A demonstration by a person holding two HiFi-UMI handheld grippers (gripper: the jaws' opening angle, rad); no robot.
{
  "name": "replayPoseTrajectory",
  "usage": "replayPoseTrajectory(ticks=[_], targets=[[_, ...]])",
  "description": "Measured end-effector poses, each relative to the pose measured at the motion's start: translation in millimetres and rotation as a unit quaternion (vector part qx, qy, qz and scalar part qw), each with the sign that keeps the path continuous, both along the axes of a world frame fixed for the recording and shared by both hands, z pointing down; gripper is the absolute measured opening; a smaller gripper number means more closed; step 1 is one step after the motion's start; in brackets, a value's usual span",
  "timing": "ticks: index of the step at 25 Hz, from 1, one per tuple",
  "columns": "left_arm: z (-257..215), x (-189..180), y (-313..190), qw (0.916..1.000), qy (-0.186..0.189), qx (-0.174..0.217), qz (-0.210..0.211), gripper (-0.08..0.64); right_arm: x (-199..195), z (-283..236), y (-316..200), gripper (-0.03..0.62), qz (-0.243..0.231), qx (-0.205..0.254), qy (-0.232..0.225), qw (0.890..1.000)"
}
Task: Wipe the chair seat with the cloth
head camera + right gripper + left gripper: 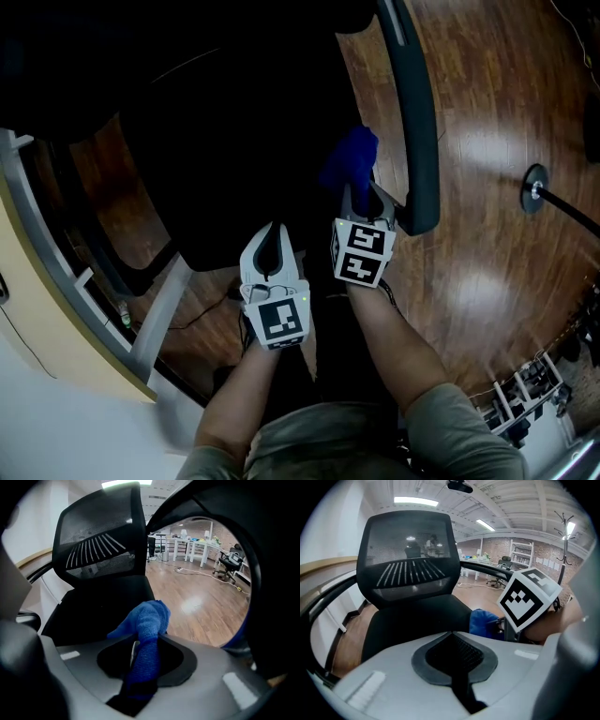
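The black chair seat (234,141) fills the upper middle of the head view, with its mesh backrest (410,557) upright beyond it in the left gripper view. My right gripper (361,194) is shut on a blue cloth (351,159), which bunches out past the fingertips at the seat's right edge, beside the armrest (419,122). In the right gripper view the cloth (148,634) runs between the jaws above the seat (96,606). My left gripper (272,230) hovers at the seat's front edge, shut with nothing in it. It sees the cloth (483,620) to its right.
Wooden floor (497,262) lies to the right, with a round stand base (535,187) on it. A curved pale desk edge (56,300) and metal frame run along the left. Cables and small gear (534,384) sit at the lower right.
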State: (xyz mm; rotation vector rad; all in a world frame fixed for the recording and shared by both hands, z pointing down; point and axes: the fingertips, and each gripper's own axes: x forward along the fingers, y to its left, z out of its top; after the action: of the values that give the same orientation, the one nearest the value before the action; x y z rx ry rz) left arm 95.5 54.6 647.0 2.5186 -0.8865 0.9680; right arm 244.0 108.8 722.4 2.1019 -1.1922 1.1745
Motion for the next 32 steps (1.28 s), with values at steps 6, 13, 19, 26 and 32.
replayPoseTrajectory(ticks=[6, 13, 19, 26, 32], targets=[[-22.0, -54.1, -24.3, 0.9987, 0.004, 0.010, -0.049, 0.005, -22.6, -35.3, -30.3, 0.098, -0.072, 0.023, 0.043, 0.996], [-33.3, -157.2, -34.0, 0.9938, -0.003, 0.006, -0.111, 0.005, -151.0, -69.2, -98.2, 0.101, -0.223, 0.072, 0.032, 0.972], [-29.0, -224.2, -23.6, 0.9939, -0.007, -0.008, -0.110, 0.005, -283.6, -65.4, -127.7, 0.103, -0.369, 0.078, 0.008, 0.926], [-19.0, -269.8, -24.7, 0.9918, -0.007, -0.018, -0.127, 0.005, -367.1, -46.7, -121.1, 0.104, -0.458, 0.048, -0.015, 0.888], [-5.7, -294.1, -17.4, 0.9870, -0.022, -0.019, -0.158, 0.005, -394.3, -19.5, -106.3, 0.104, -0.494, 0.020, -0.041, 0.868]])
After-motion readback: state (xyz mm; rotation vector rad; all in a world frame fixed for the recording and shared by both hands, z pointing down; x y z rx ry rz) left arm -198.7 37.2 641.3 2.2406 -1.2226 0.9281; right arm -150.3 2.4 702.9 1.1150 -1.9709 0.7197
